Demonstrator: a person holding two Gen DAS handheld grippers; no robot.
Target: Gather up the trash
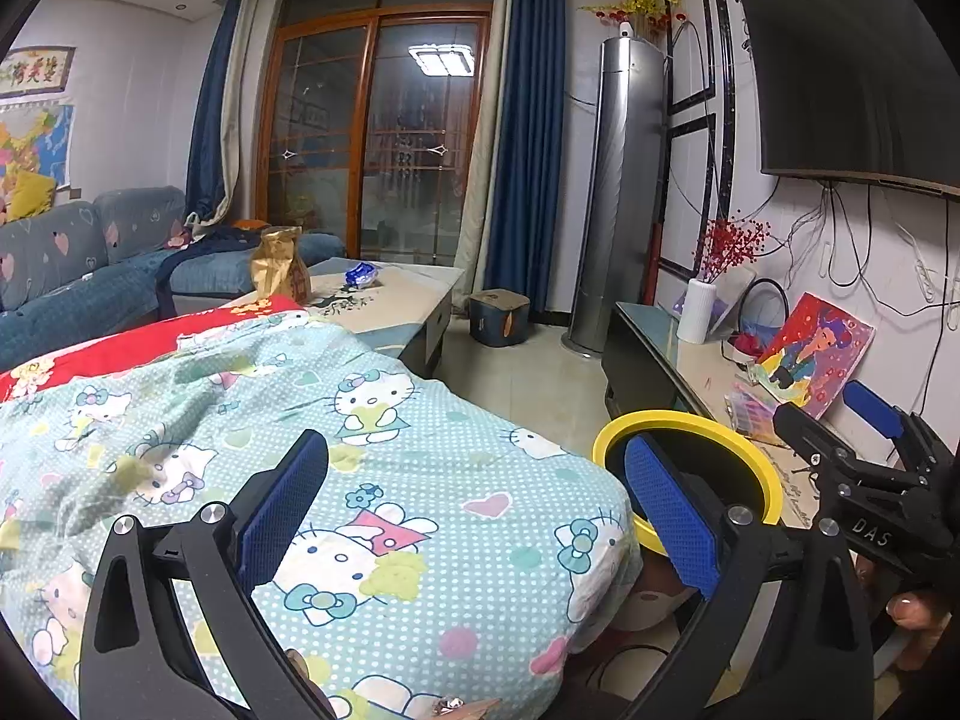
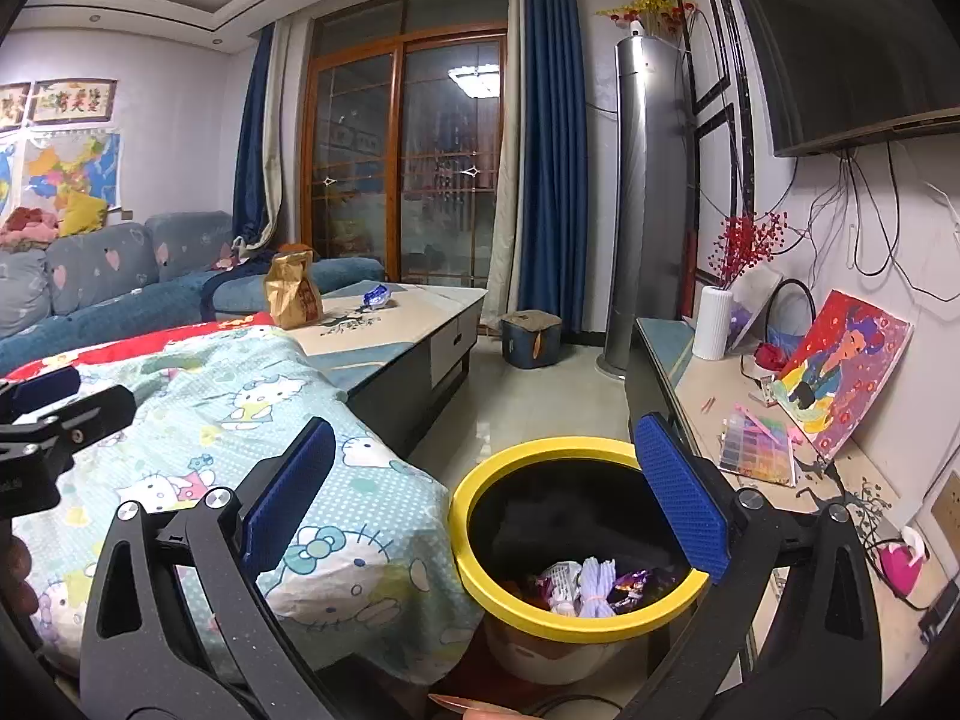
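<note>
While both grippers hang spread and empty, the bin stands upright, mouth upward.

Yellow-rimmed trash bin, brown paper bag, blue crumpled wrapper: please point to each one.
Yellow-rimmed trash bin (image 2: 543, 448), right wrist view, far rim.
Brown paper bag (image 2: 292, 294), right wrist view, front face.
Blue crumpled wrapper (image 2: 376, 296), right wrist view, middle.
</note>
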